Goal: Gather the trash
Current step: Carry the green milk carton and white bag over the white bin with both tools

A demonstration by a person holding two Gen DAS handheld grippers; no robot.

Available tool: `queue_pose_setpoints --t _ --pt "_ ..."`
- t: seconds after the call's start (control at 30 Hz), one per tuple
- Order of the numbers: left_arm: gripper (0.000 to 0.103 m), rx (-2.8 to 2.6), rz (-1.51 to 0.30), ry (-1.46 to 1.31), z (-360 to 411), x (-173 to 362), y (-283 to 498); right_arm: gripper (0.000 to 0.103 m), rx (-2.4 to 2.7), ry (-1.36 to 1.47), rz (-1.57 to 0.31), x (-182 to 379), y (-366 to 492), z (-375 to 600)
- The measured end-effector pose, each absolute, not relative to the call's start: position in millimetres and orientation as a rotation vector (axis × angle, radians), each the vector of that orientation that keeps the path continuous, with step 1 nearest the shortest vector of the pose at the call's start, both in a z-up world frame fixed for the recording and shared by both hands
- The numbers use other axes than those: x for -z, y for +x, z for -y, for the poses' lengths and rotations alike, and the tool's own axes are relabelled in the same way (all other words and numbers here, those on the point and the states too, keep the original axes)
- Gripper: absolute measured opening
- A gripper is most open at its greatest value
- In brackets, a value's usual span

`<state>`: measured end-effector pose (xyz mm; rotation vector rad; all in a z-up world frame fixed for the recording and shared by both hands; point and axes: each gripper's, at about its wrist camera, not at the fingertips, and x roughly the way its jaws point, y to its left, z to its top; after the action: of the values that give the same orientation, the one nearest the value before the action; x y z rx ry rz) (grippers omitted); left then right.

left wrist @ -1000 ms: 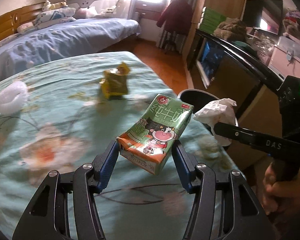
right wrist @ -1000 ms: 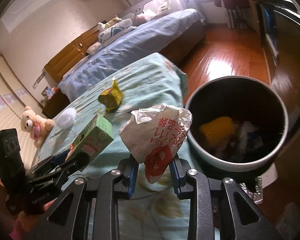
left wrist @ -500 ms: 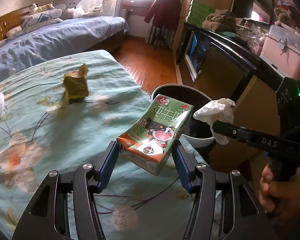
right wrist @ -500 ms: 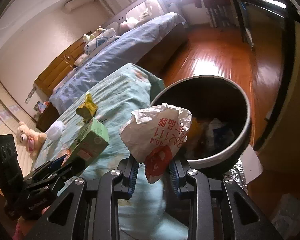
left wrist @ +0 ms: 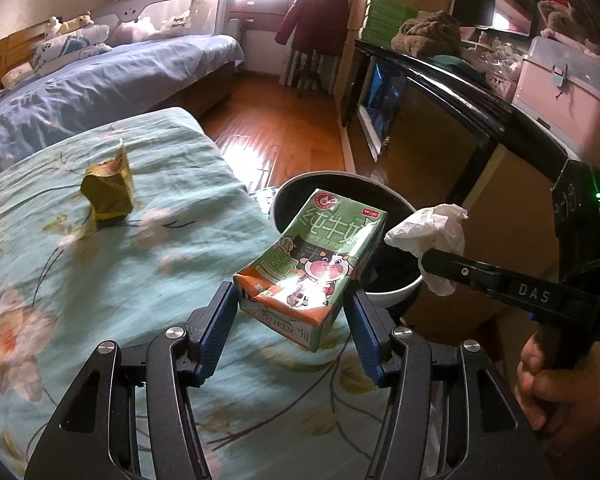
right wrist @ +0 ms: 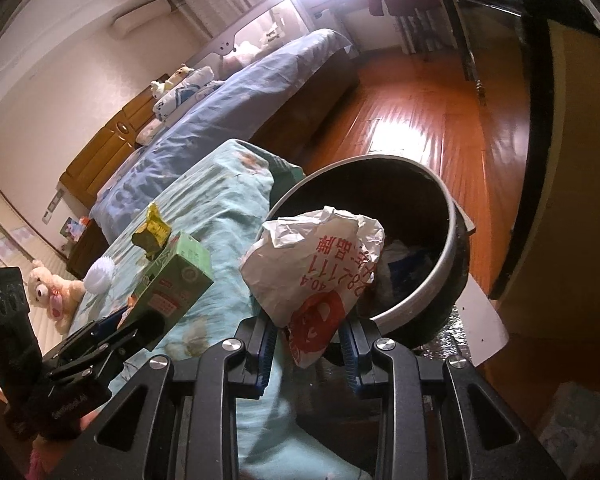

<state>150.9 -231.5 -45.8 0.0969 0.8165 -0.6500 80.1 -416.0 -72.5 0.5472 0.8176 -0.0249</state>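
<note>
My left gripper (left wrist: 290, 320) is shut on a green milk carton (left wrist: 312, 268) with a cartoon cow, held over the table's right edge just short of the round bin (left wrist: 396, 296). My right gripper (right wrist: 308, 340) is shut on a crumpled white paper bag (right wrist: 316, 256) with red print, held at the bin's near rim (right wrist: 432, 292); the bin holds some trash. The bag also shows in the left wrist view (left wrist: 432, 232), and the carton in the right wrist view (right wrist: 172, 276). A crumpled yellow-green wrapper (left wrist: 108, 192) lies on the table.
The table has a teal floral cloth (left wrist: 100, 280). A white fluffy item (right wrist: 98, 276) lies further along it. A blue-covered bed (left wrist: 100, 76) stands behind, a dark cabinet (left wrist: 440, 128) to the right, wooden floor (right wrist: 420, 120) between. A white sheet (right wrist: 480, 320) lies beside the bin.
Both grippers have moved right toward the bin with their loads. The bin now sits closer and larger in both views; the wrapper has slid left in the left wrist view.
</note>
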Motion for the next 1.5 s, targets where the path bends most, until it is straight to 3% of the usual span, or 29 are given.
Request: queue_pose_setpoints --t 1.5 --pt "0.055 0.661 -0.860 0.138 285.0 54.2 180.2 0.031 0.059 0.522 -0.848 75.1 107.7 445.0"
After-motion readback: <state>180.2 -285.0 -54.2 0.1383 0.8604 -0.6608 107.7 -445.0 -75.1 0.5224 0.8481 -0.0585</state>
